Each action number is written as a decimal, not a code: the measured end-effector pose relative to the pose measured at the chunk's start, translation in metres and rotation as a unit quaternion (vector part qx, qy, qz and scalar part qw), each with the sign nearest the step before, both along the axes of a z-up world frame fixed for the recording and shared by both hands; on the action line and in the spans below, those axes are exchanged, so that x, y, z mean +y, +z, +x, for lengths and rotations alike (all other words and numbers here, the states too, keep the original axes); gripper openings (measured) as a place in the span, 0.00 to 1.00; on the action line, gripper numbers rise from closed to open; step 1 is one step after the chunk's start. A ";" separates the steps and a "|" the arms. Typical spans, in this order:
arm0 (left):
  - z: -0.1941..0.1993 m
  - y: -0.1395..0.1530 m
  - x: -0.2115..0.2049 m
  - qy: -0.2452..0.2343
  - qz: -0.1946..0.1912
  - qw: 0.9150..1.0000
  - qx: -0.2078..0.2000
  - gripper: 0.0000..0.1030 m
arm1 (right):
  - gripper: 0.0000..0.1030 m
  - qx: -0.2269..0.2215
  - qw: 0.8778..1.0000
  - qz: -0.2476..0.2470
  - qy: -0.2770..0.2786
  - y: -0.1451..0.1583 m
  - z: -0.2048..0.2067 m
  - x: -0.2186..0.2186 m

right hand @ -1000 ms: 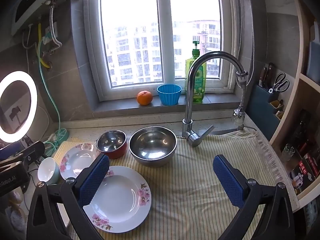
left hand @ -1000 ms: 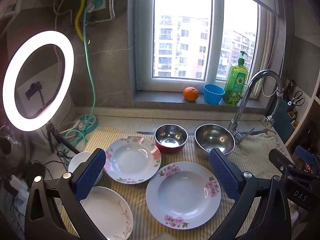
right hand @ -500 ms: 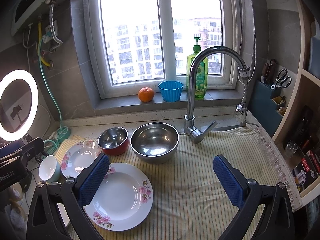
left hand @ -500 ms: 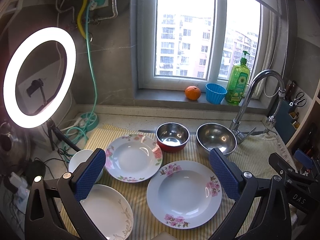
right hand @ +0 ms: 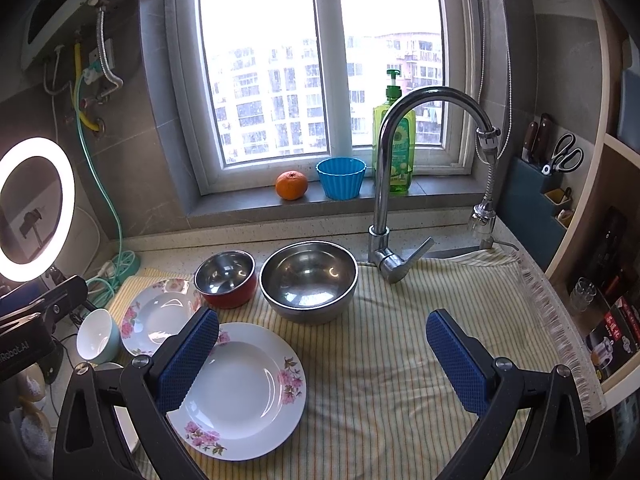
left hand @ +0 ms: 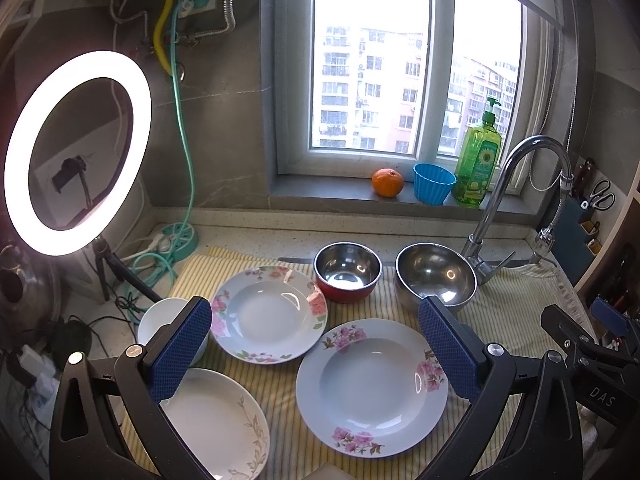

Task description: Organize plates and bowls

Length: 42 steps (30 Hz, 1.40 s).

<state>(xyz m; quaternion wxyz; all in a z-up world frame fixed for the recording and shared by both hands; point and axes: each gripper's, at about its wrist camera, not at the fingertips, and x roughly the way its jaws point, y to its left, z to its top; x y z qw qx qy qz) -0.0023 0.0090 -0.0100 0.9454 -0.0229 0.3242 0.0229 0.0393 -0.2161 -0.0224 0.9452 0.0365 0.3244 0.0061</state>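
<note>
The dishes lie spread on the striped cloth (right hand: 400, 360) that covers the counter, none yet stacked. Nearest the front edge sits a large pink-flowered plate (left hand: 372, 388); behind it to the left is a second floral plate (left hand: 268, 314), and at the front left corner a white plate with a tan leaf pattern (left hand: 216, 424). Toward the back edge stand a red-sided steel bowl (left hand: 347, 272) and, just beside it, a larger steel bowl (left hand: 436, 276) near the faucet (right hand: 400, 184). A small white bowl (right hand: 98, 336) sits at the cloth's left edge.

Over the last second both cameras have drawn back and risen slightly, so the dishes appear a little lower and smaller; nothing on the cloth has shifted. I judge this as positioning before a first pick, with sorting not yet begun.

The left claw (left hand: 316, 356) is spread wide and holds nothing, hovering above the plates. The right claw (right hand: 324, 360) is likewise wide apart and empty, over the bare right part of the cloth.

The leaf-pattern plate is cut off by the frame and partly covered by the left claw's arm; the white bowl is half hidden behind a blue pad (left hand: 182, 348) in the left view.
</note>
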 end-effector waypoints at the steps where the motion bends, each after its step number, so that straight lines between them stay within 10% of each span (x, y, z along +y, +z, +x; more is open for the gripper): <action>1: 0.000 0.000 0.000 -0.001 -0.001 1.000 0.000 0.99 | 1.00 0.000 1.000 0.000 0.000 0.000 0.000 0.000; 42: -0.001 -0.002 0.000 -0.008 0.000 1.000 0.006 0.99 | 1.00 0.009 1.000 0.003 0.003 -0.005 0.000 0.002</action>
